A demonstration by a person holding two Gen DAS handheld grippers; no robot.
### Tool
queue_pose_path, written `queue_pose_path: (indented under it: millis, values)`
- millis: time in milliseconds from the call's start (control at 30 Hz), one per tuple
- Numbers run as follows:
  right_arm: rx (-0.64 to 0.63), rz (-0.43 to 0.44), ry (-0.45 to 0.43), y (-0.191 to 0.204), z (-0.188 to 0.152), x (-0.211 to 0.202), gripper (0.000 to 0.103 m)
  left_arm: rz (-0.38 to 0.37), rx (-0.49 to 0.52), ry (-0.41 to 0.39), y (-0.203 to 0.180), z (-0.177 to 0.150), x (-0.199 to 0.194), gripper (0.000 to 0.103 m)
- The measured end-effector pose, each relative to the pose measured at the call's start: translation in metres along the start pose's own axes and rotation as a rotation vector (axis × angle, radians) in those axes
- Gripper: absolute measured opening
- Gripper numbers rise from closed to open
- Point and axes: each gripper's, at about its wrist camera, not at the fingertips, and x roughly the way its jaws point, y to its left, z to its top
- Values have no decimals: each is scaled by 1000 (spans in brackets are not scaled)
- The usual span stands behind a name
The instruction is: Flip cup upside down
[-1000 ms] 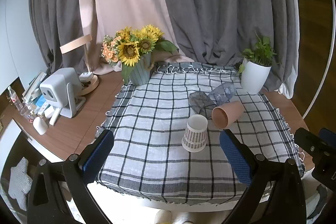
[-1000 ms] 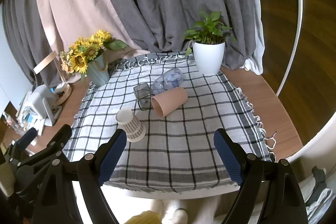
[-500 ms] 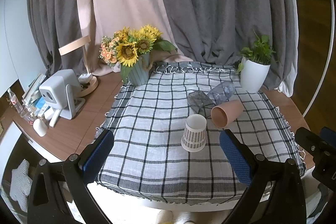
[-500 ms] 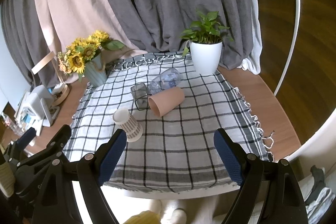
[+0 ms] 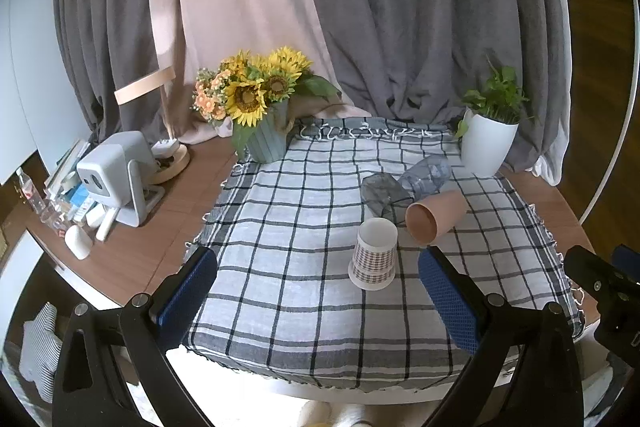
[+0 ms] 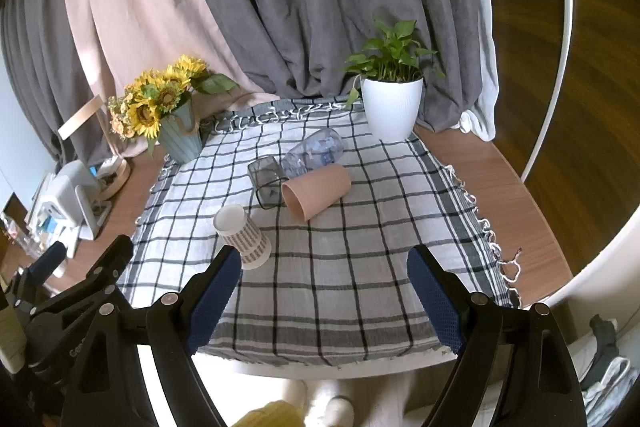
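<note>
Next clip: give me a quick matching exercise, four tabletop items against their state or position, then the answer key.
Items:
1. patterned paper cup
2. pink cup
3. clear plastic bottle
4. white plant pot

States:
A. lying on its side, open mouth toward the camera
B. upright at the cloth's far right corner
C. standing upside down, wide rim on the cloth
D. lying down behind the dark glass

Pairs: 1-C, 2-A, 3-D, 4-B

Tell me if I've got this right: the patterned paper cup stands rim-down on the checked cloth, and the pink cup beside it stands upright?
Not quite. The pink cup lies on its side, its mouth facing the camera, as the right wrist view shows. The paper cup does stand rim-down on the cloth.
</note>
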Motion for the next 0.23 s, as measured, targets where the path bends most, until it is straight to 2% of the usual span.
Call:
queue_pose_path:
  millis: [233]
  values:
    - [-1,-5,-1,0,0,0,85,-8,5,-1,0,0,0,103]
